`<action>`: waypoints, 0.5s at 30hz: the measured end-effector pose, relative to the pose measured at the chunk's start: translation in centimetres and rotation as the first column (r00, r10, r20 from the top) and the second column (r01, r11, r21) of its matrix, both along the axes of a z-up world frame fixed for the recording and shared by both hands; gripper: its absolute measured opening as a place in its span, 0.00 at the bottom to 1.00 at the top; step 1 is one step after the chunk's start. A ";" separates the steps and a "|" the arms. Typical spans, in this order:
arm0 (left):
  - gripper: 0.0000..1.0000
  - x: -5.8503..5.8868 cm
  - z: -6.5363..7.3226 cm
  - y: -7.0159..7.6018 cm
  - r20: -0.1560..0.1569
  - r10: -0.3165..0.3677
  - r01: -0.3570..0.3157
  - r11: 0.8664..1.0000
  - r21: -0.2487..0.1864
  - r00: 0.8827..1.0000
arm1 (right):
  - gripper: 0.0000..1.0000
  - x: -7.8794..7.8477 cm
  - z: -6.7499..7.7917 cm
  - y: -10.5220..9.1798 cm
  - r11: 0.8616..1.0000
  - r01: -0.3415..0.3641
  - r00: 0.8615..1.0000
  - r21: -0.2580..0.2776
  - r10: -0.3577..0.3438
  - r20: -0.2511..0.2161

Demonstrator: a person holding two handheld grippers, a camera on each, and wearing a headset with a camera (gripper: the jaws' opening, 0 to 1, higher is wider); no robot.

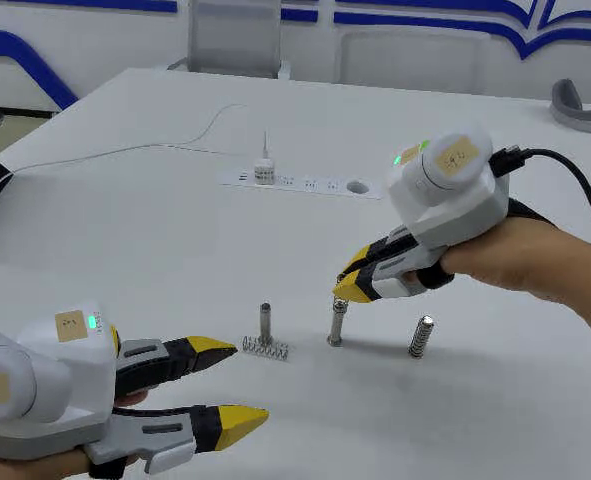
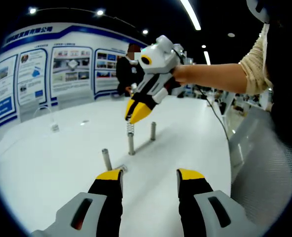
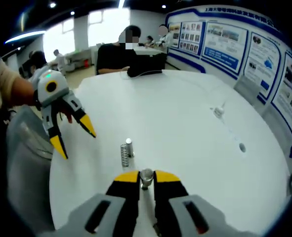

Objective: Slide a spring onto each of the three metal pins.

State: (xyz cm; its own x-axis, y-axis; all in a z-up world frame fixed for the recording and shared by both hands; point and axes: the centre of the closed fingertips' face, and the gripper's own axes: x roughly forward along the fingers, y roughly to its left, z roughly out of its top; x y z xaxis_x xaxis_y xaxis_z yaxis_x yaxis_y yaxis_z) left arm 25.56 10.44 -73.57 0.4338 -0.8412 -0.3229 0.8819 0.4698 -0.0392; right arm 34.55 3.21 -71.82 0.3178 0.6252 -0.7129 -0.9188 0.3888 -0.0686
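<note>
The white table [image 1: 155, 230] carries a power strip [image 1: 305, 183] far back and, nearer the person, three upright pins in a row. The right gripper [image 1: 353, 289] is over the middle pin [image 1: 336, 328]. Its jaws are pinched almost together at the pin's top and look to be gripping the upper end of the middle spring [image 2: 130, 128]. The left gripper [image 1: 249, 382] hovers low at the near left, its jaws wide apart with nothing between them. The right pin [image 1: 426, 323] wears the right spring [image 1: 418, 344], seated down to the table. The left pin [image 1: 265, 318] is bare, and the loose spring [image 1: 266, 348] lies flat just beside its foot. I judge one pin done, the second being threaded and the third not yet begun. The next move calls for the right jaws to ease the coil straight down the pin without tilting it, then let go. After that the loose spring wants picking up, and the left jaws are near it. The left gripper view shows what the head view leaves unclear: coils around the upper part of the middle pin, directly under the yellow tips. The right gripper view shows the round pin top set in the narrow gap between its jaws, with the left pin and loose spring beyond.
</note>
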 end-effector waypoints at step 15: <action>0.44 0.0 -0.2 0.0 -0.006 0.001 -0.001 1.000 0.006 1.000 | 0.12 0.0 -2.5 -0.2 1.000 0.019 0.999 -0.017 -0.020 -0.029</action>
State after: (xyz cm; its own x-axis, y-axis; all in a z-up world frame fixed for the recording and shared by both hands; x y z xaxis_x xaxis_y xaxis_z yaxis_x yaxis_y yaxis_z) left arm 25.52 10.45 -73.73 0.4327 -0.8388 -0.3303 0.8812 0.4709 -0.0414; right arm 34.60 3.00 -74.28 0.3087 0.6070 -0.7323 -0.9128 0.4056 -0.0485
